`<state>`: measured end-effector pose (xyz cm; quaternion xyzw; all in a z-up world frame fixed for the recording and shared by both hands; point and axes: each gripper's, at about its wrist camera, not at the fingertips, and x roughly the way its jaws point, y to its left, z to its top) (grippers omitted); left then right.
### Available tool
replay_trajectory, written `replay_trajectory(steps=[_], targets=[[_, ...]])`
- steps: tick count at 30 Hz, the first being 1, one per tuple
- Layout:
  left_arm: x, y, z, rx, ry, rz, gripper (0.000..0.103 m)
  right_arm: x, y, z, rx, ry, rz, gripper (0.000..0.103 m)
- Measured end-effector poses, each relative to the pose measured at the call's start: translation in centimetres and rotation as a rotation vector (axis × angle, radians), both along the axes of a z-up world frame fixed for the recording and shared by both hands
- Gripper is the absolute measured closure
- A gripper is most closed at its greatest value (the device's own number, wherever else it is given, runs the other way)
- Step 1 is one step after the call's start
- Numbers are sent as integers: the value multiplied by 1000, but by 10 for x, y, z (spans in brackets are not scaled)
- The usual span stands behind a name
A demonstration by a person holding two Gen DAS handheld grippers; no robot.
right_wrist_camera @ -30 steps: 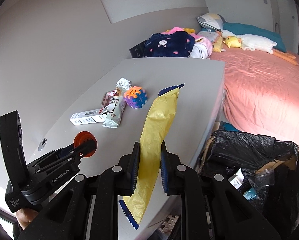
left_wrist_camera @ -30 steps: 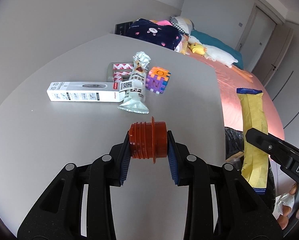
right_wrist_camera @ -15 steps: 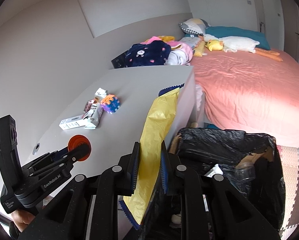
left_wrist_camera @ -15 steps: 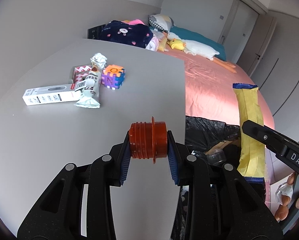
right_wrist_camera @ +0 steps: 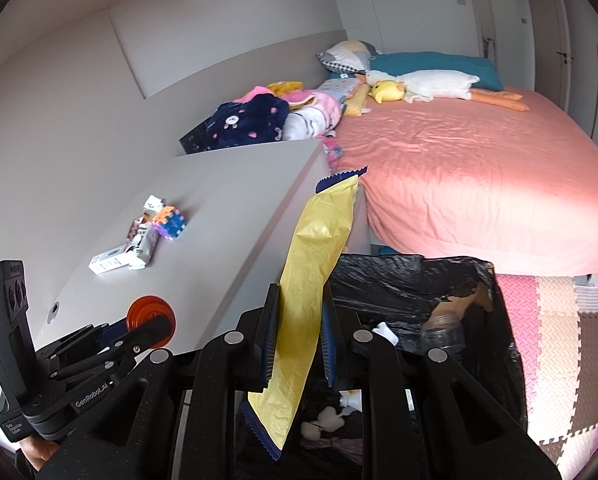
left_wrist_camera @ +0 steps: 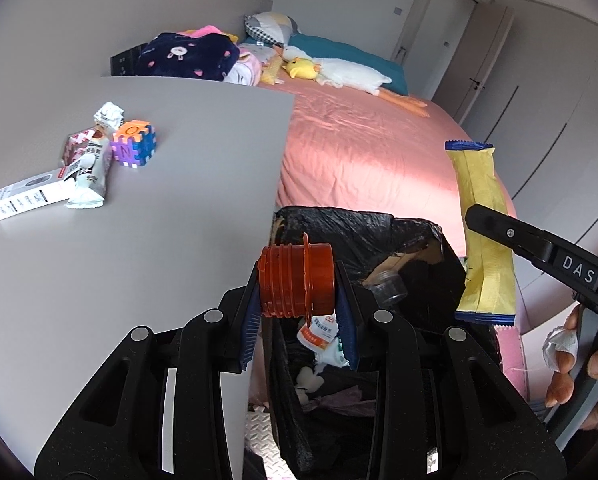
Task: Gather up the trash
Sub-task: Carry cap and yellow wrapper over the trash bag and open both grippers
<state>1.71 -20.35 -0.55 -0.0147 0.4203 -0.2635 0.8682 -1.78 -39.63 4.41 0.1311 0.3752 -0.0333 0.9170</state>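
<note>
At the lower centre of the left wrist view, the left gripper (left_wrist_camera: 297,284) is clamping an orange ribbed cap (left_wrist_camera: 295,284) above the black-lined trash bin (left_wrist_camera: 379,232). In the lower middle of the right wrist view, the right gripper (right_wrist_camera: 299,334) is pinching a long yellow wrapper (right_wrist_camera: 315,280) over the same bin, beside the grey table (left_wrist_camera: 159,240). At the left of both views, a white box (left_wrist_camera: 27,196), a silver packet (left_wrist_camera: 93,168) and a foam cube (left_wrist_camera: 133,148) are lying together on the table
</note>
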Motion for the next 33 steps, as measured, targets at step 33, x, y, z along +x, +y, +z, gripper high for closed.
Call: replay_trajectory(steps=[33], targets=[[-22,-79,-14,40,87,-245,70,-9,-51,-9,-20,41,-90,83]])
